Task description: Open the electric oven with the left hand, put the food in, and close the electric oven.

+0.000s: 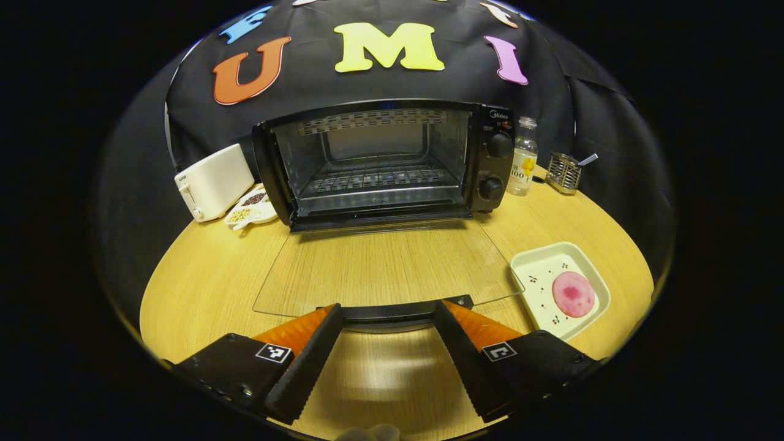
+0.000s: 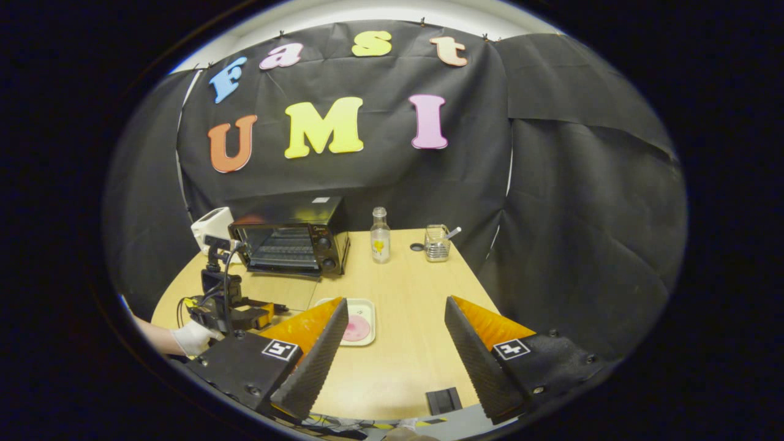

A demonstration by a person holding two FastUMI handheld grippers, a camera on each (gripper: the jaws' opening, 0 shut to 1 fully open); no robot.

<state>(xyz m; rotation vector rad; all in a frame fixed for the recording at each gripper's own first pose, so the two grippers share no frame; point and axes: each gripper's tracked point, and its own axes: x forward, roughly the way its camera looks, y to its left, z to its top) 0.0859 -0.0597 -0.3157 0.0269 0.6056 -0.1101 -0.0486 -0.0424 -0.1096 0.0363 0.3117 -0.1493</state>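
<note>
So in the left gripper view, starting at the far left of the bench (image 1: 214, 282), you've got a white toaster (image 1: 212, 182), then a small divided dish of seeds (image 1: 252, 207) just beside it and tucked against the electric oven (image 1: 383, 160). The oven sits at the back middle with its glass door (image 1: 386, 266) dropped all the way down flat over the bench, rack showing inside and nothing on it. Your left gripper (image 1: 389, 318) is right at the door's dark handle (image 1: 395, 311), fingers spread wide on either side of the handle's ends, not pinching it as far as I can see. Right of the oven's 2 knobs stands a clear bottle (image 1: 523, 156), then a little wire basket (image 1: 563, 173) with a utensil in it. Nearer you on the right, the food (image 1: 573, 294), a pink round piece, lies in a white square tray (image 1: 539, 263) just off the door's right corner.

In the right gripper view, your gloved hand (image 2: 193, 338) holds the left gripper low on the left, in front of the open oven. Your right gripper (image 2: 395, 343) hangs over the bench's near edge with fingers wide apart and nothing between them, the tray of food just past its left finger.
</note>
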